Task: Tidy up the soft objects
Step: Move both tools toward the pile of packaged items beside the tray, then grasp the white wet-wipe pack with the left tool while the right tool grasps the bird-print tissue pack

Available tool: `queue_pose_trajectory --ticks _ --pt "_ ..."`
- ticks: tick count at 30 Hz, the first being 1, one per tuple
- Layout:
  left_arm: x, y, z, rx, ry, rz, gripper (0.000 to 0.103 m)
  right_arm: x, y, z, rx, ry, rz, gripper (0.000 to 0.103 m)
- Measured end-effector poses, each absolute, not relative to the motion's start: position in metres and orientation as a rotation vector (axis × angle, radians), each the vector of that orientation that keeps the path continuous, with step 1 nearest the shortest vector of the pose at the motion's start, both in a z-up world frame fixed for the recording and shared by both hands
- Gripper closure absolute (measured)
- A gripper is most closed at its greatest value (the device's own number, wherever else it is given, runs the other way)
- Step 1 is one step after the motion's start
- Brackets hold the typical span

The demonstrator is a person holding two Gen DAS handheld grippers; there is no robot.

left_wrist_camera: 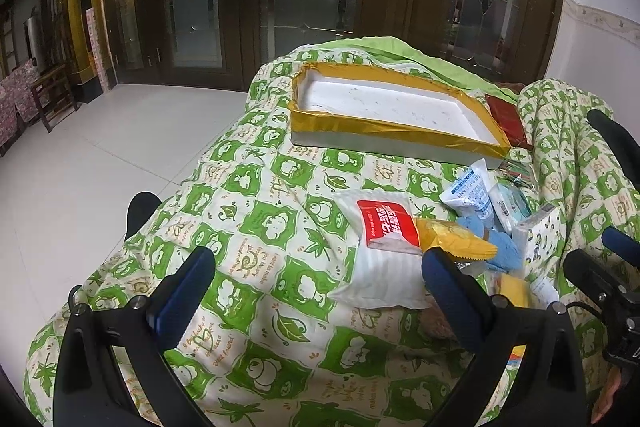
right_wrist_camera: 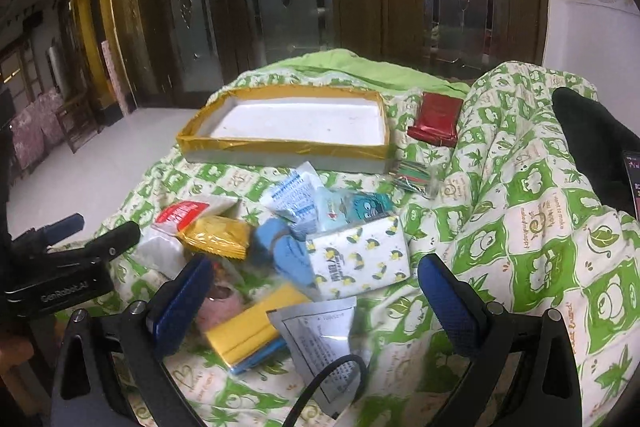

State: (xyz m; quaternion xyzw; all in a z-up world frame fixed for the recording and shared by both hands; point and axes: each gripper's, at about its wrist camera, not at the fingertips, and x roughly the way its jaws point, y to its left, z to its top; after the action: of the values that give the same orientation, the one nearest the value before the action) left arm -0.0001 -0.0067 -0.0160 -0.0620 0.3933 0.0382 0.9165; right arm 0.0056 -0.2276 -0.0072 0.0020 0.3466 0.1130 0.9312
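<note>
Both claws hang over the green-and-white quilt [left_wrist_camera: 280,227], and both are spread wide with nothing between the pads. The left gripper [left_wrist_camera: 320,291] hovers low at the near edge of the pile: the white pouch with the red label [left_wrist_camera: 380,247] lies just ahead between its fingers, closer to the right finger, whose tip overlaps the yellow snack packet [left_wrist_camera: 452,235]. The right gripper [right_wrist_camera: 316,291] sits right above the heap, with the yellow sponge [right_wrist_camera: 248,327] and the silver sachet [right_wrist_camera: 320,331] lying between its two fingers, and the lemon-print tissue pack [right_wrist_camera: 360,259] just beyond the tips.

Now the count from the right wrist view: one white pouch with a red label, one yellow snack packet, one blue cloth [right_wrist_camera: 284,251], one white-and-blue printed sachet [right_wrist_camera: 296,199], one teal cartoon-print pack [right_wrist_camera: 360,207], one tissue pack, one yellow sponge, one silver sachet, and something pink [right_wrist_camera: 220,303] beside the left finger, too blurred to name. All of these are bunched together, touching or overlapping.

Further off, one gold-rimmed white foam tray [right_wrist_camera: 280,147] lies on the quilt behind the pile, with nothing inside. One dark red packet [right_wrist_camera: 436,119] rests just beside the tray's right end, and one small clear bag of thin coloured sticks [right_wrist_camera: 412,175] lies near the tray's front right corner, apart from the heap.
</note>
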Motion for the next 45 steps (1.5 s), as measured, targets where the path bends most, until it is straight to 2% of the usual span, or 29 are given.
queue_pose_trajectory --ticks 12,34,45 --pt "0.001 -0.012 -0.017 -0.079 0.772 0.081 0.0 0.002 -0.228 -0.01 -0.056 0.728 0.231 0.001" --pt "0.014 -0.026 -0.029 -0.023 0.841 0.033 0.0 0.035 -0.256 -0.006 -0.01 0.788 0.232 0.001" --pt "0.038 -0.042 -0.039 0.066 0.872 0.005 0.002 0.049 -0.265 -0.023 0.046 0.901 0.269 0.013"
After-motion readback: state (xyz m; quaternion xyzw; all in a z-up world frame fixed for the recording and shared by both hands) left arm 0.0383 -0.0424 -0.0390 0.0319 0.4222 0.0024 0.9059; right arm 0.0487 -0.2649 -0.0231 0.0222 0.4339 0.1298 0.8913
